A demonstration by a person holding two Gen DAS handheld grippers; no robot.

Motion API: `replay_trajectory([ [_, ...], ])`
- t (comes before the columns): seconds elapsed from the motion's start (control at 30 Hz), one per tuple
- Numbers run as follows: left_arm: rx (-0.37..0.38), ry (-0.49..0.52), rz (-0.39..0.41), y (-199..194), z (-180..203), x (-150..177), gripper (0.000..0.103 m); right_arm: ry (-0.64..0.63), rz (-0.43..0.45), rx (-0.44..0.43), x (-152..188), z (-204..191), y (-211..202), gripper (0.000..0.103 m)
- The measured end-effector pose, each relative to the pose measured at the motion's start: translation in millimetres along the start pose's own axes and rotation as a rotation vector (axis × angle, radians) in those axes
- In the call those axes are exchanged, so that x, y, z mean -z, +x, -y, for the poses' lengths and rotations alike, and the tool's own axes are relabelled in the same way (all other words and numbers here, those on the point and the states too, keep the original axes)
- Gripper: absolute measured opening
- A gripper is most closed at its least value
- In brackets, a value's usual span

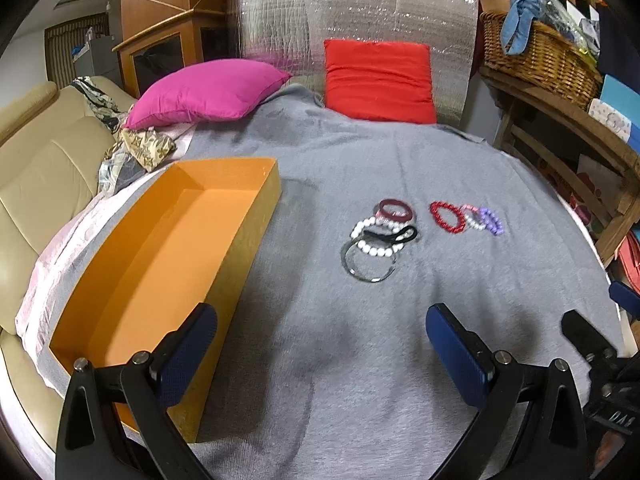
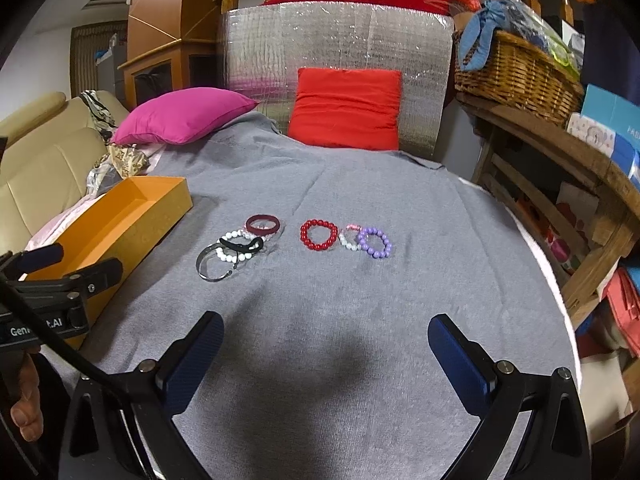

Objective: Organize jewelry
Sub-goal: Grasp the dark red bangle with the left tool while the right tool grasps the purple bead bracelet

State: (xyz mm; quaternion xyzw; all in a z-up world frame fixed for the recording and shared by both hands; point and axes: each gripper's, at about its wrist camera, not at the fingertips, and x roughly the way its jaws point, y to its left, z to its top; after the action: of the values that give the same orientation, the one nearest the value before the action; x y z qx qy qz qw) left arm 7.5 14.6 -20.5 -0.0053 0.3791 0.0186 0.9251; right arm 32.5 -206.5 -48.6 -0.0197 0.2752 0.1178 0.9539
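Observation:
Several bracelets lie on a grey cloth (image 2: 320, 304). A red bead bracelet (image 2: 319, 234), a pale bead bracelet (image 2: 349, 240) and a purple bead bracelet (image 2: 375, 243) lie in a row. To their left a maroon bangle (image 2: 262, 225), a white bead bracelet (image 2: 234, 246), a black band (image 2: 241, 245) and a silver cuff (image 2: 212, 266) overlap in a pile (image 1: 378, 240). An open, empty orange box (image 1: 160, 264) stands at the left. My left gripper (image 1: 320, 344) is open and empty, near the box. My right gripper (image 2: 326, 348) is open and empty, short of the bracelets.
A pink pillow (image 2: 184, 114) and a red pillow (image 2: 346, 110) lie at the back against a silver foil panel (image 2: 340, 40). A beige sofa (image 1: 44, 160) is at the left. A wooden shelf with a wicker basket (image 2: 516, 68) stands at the right.

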Motion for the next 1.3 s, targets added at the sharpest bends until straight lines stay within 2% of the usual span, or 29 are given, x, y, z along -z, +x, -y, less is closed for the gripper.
replay_trajectory([
  [0.23,-0.004,-0.009,-0.064,25,-3,11,0.103,0.108,-0.076,-0.030,7,33,27,0.103],
  [0.33,-0.006,0.000,-0.074,32,-2,12,0.103,0.188,-0.117,-0.059,-1,59,51,0.103],
  [0.43,-0.003,0.004,-0.087,40,0,11,0.103,0.248,-0.154,-0.050,-15,83,80,0.101],
  [0.5,-0.002,0.008,-0.096,47,2,10,0.103,0.289,-0.188,-0.044,-26,99,105,0.093],
  [0.57,-0.001,0.011,-0.103,53,2,9,0.103,0.321,-0.233,-0.039,-36,112,133,0.081],
  [0.7,0.002,0.013,-0.112,66,3,4,0.103,0.345,-0.282,-0.020,-49,127,175,0.079],
  [0.8,0.009,0.009,-0.120,75,3,-1,0.103,0.350,-0.302,-0.024,-61,129,197,0.067],
  [0.9,0.017,0.020,-0.117,86,8,-13,0.103,0.334,-0.329,-0.013,-69,127,216,0.062],
  [1.0,0.021,0.027,-0.112,94,12,-24,0.103,0.319,-0.369,0.000,-73,124,234,0.050],
  [1.07,0.023,0.028,-0.106,98,13,-31,0.103,0.305,-0.397,0.012,-73,121,245,0.037],
  [1.1,0.022,0.028,-0.103,99,14,-34,0.103,0.298,-0.396,0.020,-75,119,248,0.035],
  [1.13,0.021,0.027,-0.100,101,14,-38,0.103,0.286,-0.393,0.024,-76,118,249,0.030],
  [1.17,0.024,0.029,-0.099,103,15,-41,0.103,0.274,-0.396,0.023,-78,117,251,0.017],
  [1.2,0.025,0.034,-0.099,105,15,-45,0.103,0.268,-0.396,0.023,-80,118,253,0.012],
  [1.3,0.041,0.038,-0.104,115,18,-60,0.103,0.275,-0.393,0.022,-80,122,249,0.010],
])
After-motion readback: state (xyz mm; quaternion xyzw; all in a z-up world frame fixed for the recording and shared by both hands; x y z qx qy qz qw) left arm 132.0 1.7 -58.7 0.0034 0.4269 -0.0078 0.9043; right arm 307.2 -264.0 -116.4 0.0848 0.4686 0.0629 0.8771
